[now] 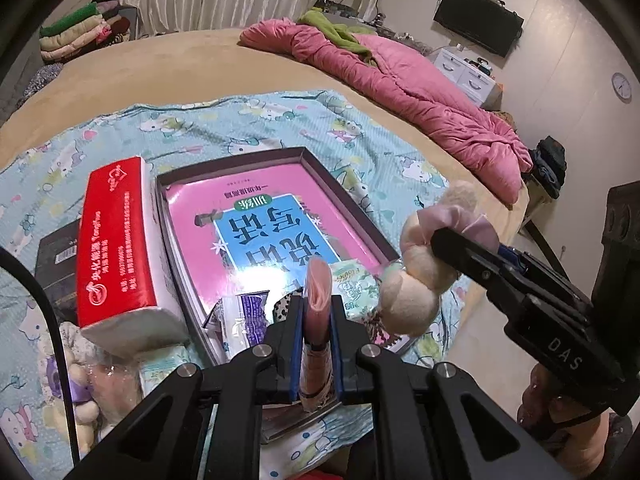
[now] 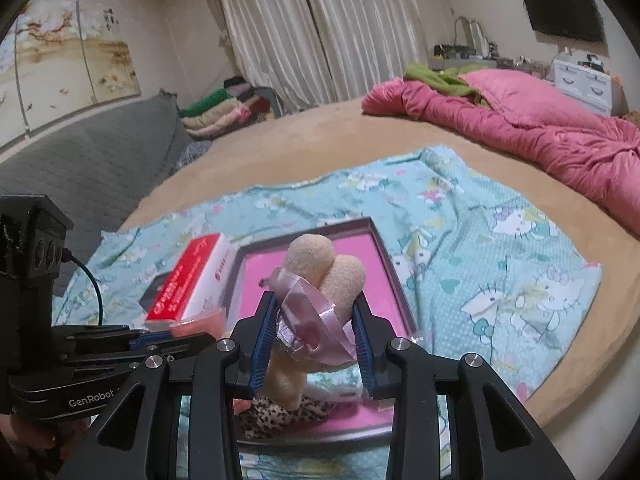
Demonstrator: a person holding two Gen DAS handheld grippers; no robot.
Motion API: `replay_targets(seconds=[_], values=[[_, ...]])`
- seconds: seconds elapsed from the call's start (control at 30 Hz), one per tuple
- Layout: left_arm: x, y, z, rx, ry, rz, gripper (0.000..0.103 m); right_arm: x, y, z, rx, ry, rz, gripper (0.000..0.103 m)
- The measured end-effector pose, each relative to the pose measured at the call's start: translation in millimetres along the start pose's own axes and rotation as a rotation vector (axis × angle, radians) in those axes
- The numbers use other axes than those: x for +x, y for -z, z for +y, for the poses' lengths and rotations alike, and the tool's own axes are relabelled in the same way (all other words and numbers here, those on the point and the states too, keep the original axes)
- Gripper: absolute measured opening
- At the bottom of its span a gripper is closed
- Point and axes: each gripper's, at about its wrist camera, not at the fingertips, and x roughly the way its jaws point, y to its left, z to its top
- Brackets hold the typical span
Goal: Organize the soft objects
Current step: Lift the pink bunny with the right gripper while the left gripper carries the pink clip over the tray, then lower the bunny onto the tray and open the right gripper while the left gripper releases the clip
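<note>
My left gripper (image 1: 316, 307) is shut on a thin pink soft pouch (image 1: 318, 292), which stands upright between the blue pads. It hovers over the near end of a dark shallow box (image 1: 340, 184) that holds a pink and blue book (image 1: 256, 236). My right gripper (image 2: 314, 305) is shut on a cream plush toy (image 2: 320, 264) at its pink ribbon (image 2: 308, 312). In the left wrist view this plush toy (image 1: 412, 280) hangs just right of the box. The right wrist view shows the left gripper (image 2: 150, 335) low on the left with the pink pouch (image 2: 198, 324).
A red tissue pack (image 1: 116, 248) lies left of the box, beside a black carton (image 1: 56, 256). Small packets (image 1: 248, 316), a leopard-print item (image 2: 280, 416) and a wipes pack (image 1: 354, 284) crowd the box's near end. Everything rests on a cartoon-print sheet (image 2: 500, 240). A pink duvet (image 1: 400, 92) lies far right.
</note>
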Motion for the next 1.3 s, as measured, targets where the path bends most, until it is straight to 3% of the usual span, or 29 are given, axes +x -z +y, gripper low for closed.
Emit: replay_targets(seconds=[0.37, 0.7, 1.3], values=[[28, 0, 10, -0.022, 0.022, 0.045, 0.012, 27, 16, 6, -0.05, -0.002, 0.159, 0.037], [42, -4, 18, -0.035, 0.013, 0.056, 0.012, 46, 33, 22, -0.143, 0.011, 0.221, 0.038], [53, -5, 25, -0.053, 0.001, 0.058, 0.012, 61, 45, 23, -0.162, 0.021, 0.16, 0.047]])
